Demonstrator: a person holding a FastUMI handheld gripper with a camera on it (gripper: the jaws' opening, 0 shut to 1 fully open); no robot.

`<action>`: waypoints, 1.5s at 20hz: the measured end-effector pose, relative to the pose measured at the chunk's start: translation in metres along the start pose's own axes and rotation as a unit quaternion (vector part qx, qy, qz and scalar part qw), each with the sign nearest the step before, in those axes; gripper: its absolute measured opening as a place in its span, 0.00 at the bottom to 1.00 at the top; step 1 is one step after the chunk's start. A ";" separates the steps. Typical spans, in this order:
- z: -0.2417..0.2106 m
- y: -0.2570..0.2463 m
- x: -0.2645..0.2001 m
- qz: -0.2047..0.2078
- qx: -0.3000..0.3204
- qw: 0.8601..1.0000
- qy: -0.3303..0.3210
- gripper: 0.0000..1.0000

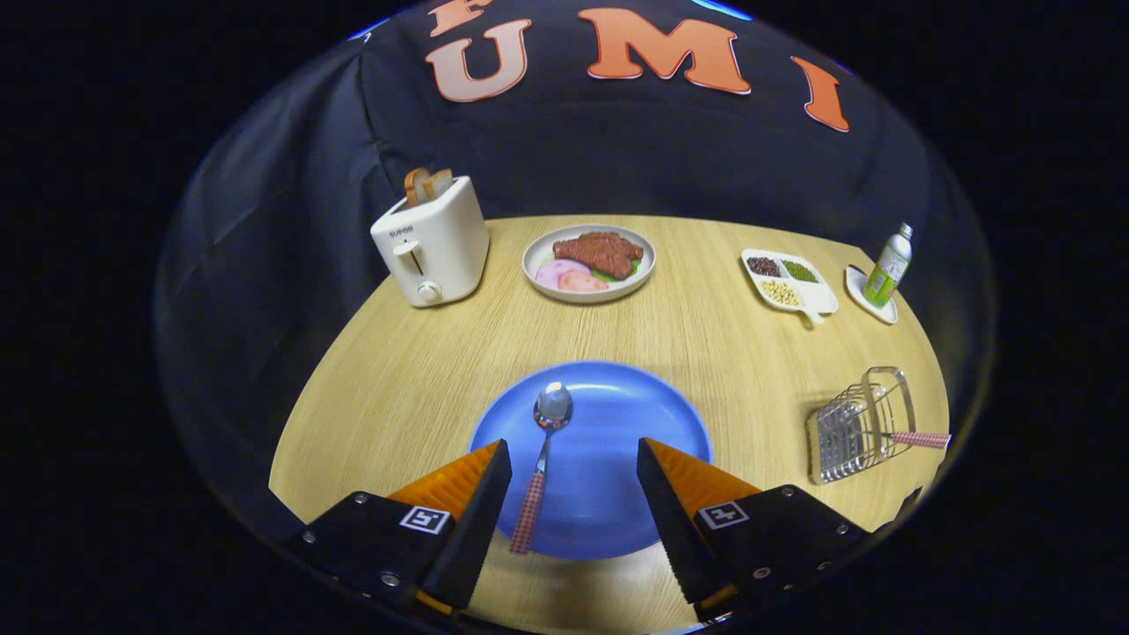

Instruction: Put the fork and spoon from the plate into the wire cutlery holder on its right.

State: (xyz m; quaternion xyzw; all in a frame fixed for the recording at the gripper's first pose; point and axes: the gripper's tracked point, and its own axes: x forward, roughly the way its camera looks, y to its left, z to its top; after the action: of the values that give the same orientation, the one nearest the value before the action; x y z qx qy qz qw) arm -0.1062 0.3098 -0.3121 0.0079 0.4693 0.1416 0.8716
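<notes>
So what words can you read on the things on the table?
Toaster: one small dark word on its front, too blurred to read.
Bottle: a green label, print too small to read.
Claw: two square patterned tags, no words. It is open, with the spoon handle between its fingers, over the plate.
I see no other text on the table's things.

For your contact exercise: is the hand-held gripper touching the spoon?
Apart. The gripper view shows the open hand-held gripper with blue plate visible between each finger and the spoon.
</notes>
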 end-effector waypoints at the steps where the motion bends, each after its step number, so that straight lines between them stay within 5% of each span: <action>1: -0.006 0.004 0.005 0.000 0.002 1.000 0.016 0.86; 6: -0.030 0.015 0.029 -0.016 -0.004 0.998 0.064 0.74; 11: -0.051 0.023 0.041 -0.017 0.019 0.991 0.130 0.40; 17: -0.055 0.020 0.045 -0.025 0.043 0.985 0.162 0.12; 21: -0.045 0.007 0.026 -0.027 0.051 0.985 0.162 0.09; 30: -0.010 -0.111 -0.056 -0.076 0.062 0.982 0.163 0.09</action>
State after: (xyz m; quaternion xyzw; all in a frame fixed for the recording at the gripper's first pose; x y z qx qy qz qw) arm -0.1169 0.1880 -0.2878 0.0030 0.6122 0.0449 0.7895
